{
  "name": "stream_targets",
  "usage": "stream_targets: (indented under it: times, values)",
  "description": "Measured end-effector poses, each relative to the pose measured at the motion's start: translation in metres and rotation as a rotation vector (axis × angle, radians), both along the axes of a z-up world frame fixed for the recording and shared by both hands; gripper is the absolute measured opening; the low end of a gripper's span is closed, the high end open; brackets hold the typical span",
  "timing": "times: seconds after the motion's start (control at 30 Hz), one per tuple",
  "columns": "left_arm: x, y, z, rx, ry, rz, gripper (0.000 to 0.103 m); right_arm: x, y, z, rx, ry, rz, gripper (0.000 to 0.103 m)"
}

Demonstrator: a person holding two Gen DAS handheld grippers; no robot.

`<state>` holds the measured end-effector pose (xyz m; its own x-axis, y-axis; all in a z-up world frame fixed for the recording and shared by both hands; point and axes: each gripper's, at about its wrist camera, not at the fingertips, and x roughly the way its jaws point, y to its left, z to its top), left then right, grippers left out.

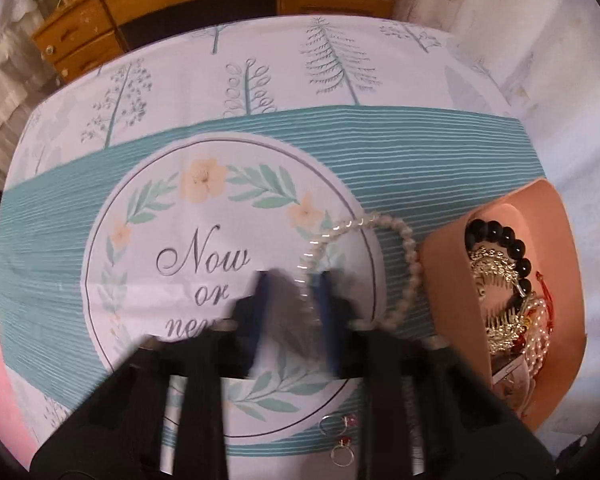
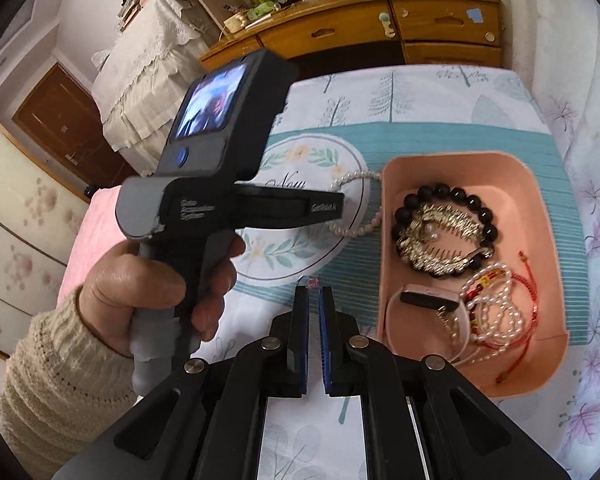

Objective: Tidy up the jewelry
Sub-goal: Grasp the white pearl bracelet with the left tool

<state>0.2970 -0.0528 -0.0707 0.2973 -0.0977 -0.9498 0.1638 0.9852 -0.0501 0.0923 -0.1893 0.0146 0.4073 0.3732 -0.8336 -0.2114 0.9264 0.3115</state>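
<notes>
Pearls on a loose string were seen on the cloth, just beside the pink tray. Its thin end was pinched in the left gripper. The right gripper was clenched. The string was judged light, floppy and slippery.

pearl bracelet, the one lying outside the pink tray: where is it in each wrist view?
Left wrist view: pearl bracelet right of centre, looping up from the left gripper toward the pink tray.
Right wrist view: pearl bracelet at centre, partly hidden behind the left gripper's body, just left of the pink tray.
Shared landmark: the round "Now" print on the cloth.
</notes>
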Motion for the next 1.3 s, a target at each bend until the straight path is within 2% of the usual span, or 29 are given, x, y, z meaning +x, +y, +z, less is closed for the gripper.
stream_targets:
  times: [0.2, 0.43, 0.53, 0.6, 0.67, 1.03, 1.3]
  values:
    - [-0.006, 0.016, -0.001, -0.018, 0.009, 0.02, 0.005, 0.004, 0.012, -0.017, -0.002, 0.077, 0.04, 0.005]
    - [-0.04, 0.059, -0.001, -0.038, 0.025, 0.044, 0.005, 0.014, 0.029, -0.036, -0.084, 0.173, 0.055, 0.009]
    - [-0.05, 0.072, -0.002, -0.04, 0.026, 0.056, 0.005, 0.017, 0.034, -0.039, -0.119, 0.197, 0.02, 0.022]
    - [-0.054, 0.081, -0.003, -0.049, 0.027, 0.068, 0.005, 0.017, 0.036, -0.038, -0.14, 0.198, -0.016, 0.04]
    - [-0.058, 0.088, -0.003, -0.055, 0.023, 0.078, 0.005, 0.02, 0.037, -0.035, -0.15, 0.192, -0.046, 0.044]
    - [-0.072, 0.104, -0.005, -0.127, 0.015, 0.084, 0.005, 0.029, 0.039, -0.055, -0.194, 0.215, -0.228, 0.043]
    - [-0.077, 0.112, -0.005, -0.162, 0.01, 0.082, 0.005, 0.033, 0.048, -0.065, -0.233, 0.216, -0.274, 0.034]
